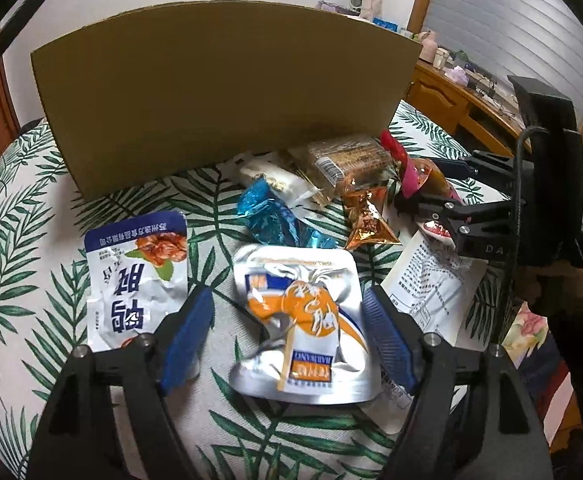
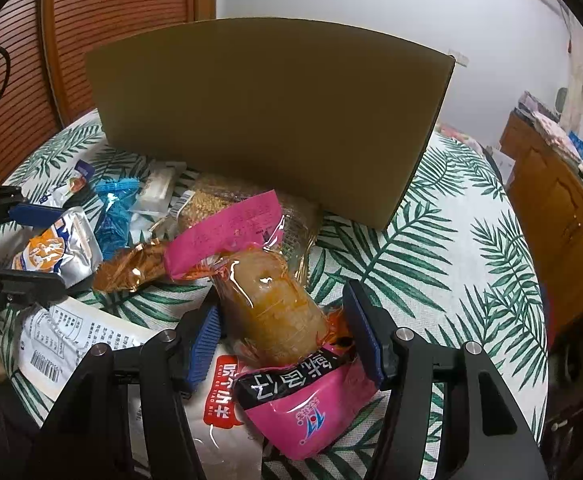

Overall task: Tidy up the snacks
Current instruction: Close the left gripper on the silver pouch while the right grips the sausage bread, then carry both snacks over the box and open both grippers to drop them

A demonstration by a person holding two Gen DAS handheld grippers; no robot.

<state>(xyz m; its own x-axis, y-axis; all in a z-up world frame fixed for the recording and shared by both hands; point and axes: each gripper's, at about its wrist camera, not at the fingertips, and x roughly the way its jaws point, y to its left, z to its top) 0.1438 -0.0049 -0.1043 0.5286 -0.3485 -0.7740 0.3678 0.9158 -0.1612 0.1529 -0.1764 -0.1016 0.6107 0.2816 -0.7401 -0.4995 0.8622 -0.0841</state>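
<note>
My left gripper (image 1: 287, 336) stands open over a silver and orange pouch (image 1: 303, 312) that lies flat on the leaf-print cloth; both blue pads flank it with a gap on the left side. My right gripper (image 2: 285, 332) is shut on a pink packet (image 2: 275, 312) with a yellowish snack in its clear middle. The packet sticks out forward, tilted over the pile. From the left wrist view the right gripper (image 1: 427, 182) holds that packet at the right. A tall cardboard box (image 1: 219, 92) stands behind the snacks.
A white and blue pouch (image 1: 135, 272), a blue foil wrapper (image 1: 275, 216), a gold wrapper (image 1: 367, 216), a clear pack of brown snacks (image 1: 347, 160) and a white printed packet (image 1: 431, 288) lie around. A wooden cabinet (image 2: 563, 220) stands right of the round table (image 2: 451, 260).
</note>
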